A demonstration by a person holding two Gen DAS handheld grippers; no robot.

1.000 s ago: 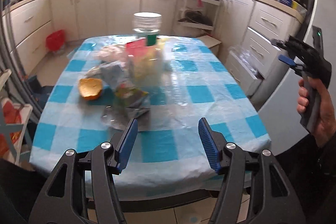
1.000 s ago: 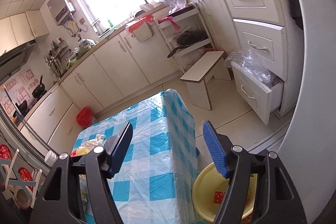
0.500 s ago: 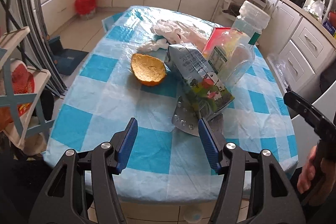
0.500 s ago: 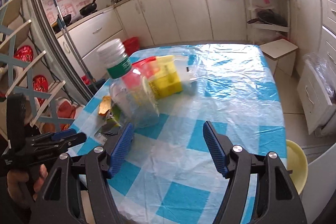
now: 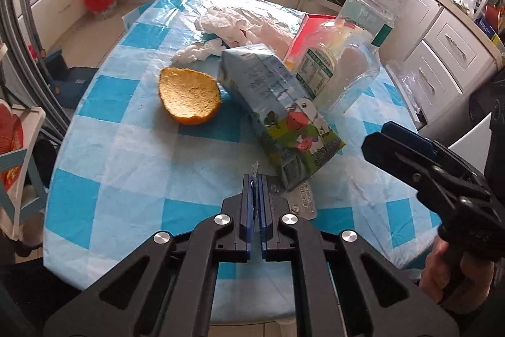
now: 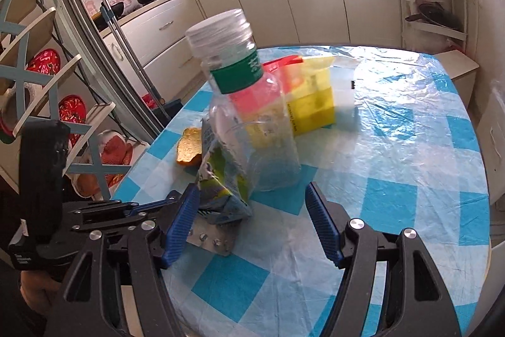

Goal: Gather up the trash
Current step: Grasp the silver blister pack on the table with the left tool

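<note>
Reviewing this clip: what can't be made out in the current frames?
- Blister pack: mostly under the milk carton in both wrist views.
- Clear sliver between the left gripper jaws: too small to identify.
- Bottle label: blurred, right wrist view.
- Yellow box: partly behind the bottle.

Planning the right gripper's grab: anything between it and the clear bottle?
Partly. The carton leans on the clear bottle's near-left side, by the right gripper's left finger, a blister pack under it. The right half is bare tablecloth.

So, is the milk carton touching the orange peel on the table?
Apart. In the left wrist view, a strip of blue tablecloth shows between the orange peel and the lying milk carton.
</note>
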